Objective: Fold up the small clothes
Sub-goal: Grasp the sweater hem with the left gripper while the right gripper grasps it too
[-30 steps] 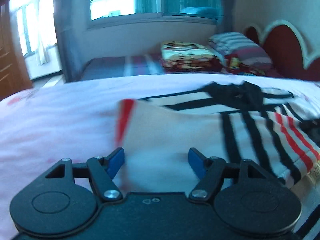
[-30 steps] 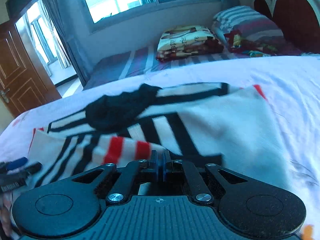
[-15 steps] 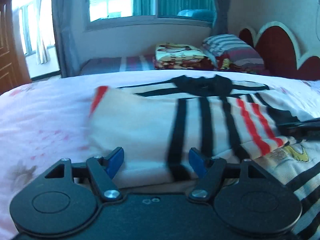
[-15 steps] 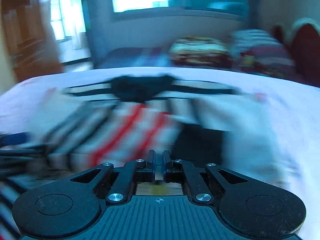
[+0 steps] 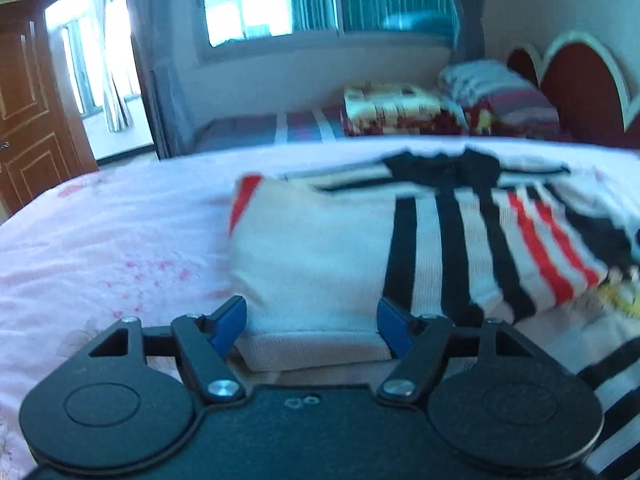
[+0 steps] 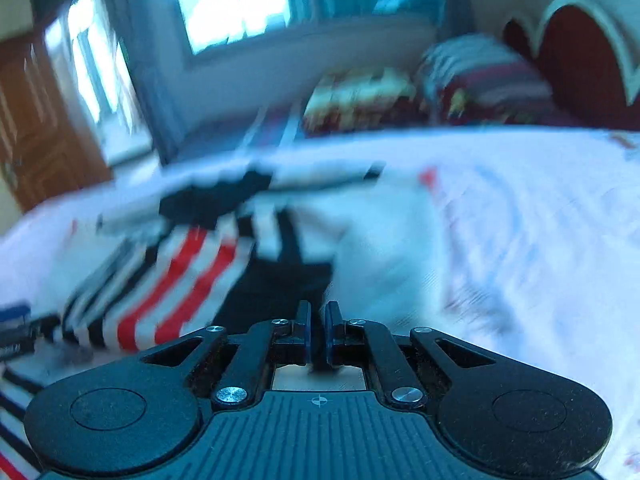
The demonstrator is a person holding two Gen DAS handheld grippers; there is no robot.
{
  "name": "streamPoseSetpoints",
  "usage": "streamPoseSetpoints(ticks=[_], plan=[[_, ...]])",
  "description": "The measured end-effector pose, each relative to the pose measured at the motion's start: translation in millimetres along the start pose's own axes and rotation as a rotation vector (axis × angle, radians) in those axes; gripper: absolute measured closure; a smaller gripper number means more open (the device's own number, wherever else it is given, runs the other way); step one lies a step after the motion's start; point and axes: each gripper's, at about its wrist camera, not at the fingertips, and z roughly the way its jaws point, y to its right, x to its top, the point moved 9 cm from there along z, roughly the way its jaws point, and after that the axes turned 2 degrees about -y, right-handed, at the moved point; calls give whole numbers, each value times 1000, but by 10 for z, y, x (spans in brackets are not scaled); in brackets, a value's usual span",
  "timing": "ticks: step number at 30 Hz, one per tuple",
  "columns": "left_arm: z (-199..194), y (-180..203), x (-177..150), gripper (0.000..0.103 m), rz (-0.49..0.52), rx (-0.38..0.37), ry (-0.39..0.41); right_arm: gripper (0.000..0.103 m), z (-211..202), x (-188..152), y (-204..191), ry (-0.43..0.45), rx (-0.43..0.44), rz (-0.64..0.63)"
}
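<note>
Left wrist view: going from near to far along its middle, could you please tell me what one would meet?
Left gripper → striped garment → pink bedsheet → folded patterned blanket → window.

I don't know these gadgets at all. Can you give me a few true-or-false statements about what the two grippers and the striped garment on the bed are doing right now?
1. The left gripper has its blue-tipped jaws spread wide. True.
2. The right gripper is wide open. False: its jaws are nearly shut, with dark fabric between them.
3. The white knit garment with black and red stripes lies on a pale pink floral bedsheet. True.
4. The garment hangs in the air, clear of the bed. False: it rests on the sheet.
5. A folded patterned blanket sits on the far bed under the window. True.
</note>
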Motion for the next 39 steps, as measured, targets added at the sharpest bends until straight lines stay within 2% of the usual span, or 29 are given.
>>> streamPoseSetpoints(ticks=[4,6,7,8,10,12,15,16,18,19,22,25,27,28,29,30,31,32,33,34,35,36,38,39], plan=[[55,-41,-112,29,13,25,-41,99,-203,141,501,64,-61,90],[74,-61,-136,25,0,31,-35,99,-157,104,628,21,-20,102],[77,-75,-136,25,-16,32,-37,99,-89,36,638,-33,24,91],[61,-85,-125,25,-31,37,-39,99,-19,-46,637,-76,28,51],[-35,-86,-88,27,-48,55,-18,99,-53,-54,671,-70,-18,-30],[-152,-83,-84,27,-52,81,-5,99,-198,74,718,-18,-21,24],[-238,-69,-146,27,-42,90,-9,99,-310,203,605,52,21,-4],[-206,-63,-199,27,-31,95,-36,99,-239,172,548,26,43,-28],[-89,-64,-332,25,-15,115,-114,99,76,-35,560,-113,-6,-72],[-98,-79,-334,24,-31,111,-94,99,87,-53,566,-74,-12,-76],[-87,-131,-320,23,-67,103,-122,99,10,-21,597,-94,-6,-33],[-181,-126,-328,25,-33,129,-130,98,-194,-25,581,-62,1,-22],[-298,-120,-385,25,-31,115,-130,98,-335,-127,564,-71,0,-22],[-365,-122,-427,25,-29,108,-130,91,-415,-201,542,-78,4,-19],[-431,-117,-482,25,-26,94,-137,57,-492,-278,544,-85,4,-13],[-502,-103,-543,31,-21,66,-145,37,-591,-361,539,-83,-3,-5],[-588,-117,-597,42,-26,51,-137,28,-716,-436,534,-65,-7,-3],[-671,-138,-655,77,-34,29,-135,29,-844,-514,511,-51,6,-6],[-757,-178,-717,97,-47,11,-144,39,-954,-592,492,-51,21,0],[-856,-222,-765,99,-68,-11,-141,65,-1062,-690,455,-68,53,21],[-972,-278,-807,98,-90,-31,-125,87,-1145,-790,441,-95,78,55],[-1094,-349,-847,98,-104,-36,-110,92,-1228,-893,436,-121,94,92],[-1311,-498,-955,94,-125,-52,-109,92,-1434,-1085,422,-149,117,143],[-1411,-575,-1026,67,-146,-67,-118,92,-1556,-1178,422,-160,124,163]])
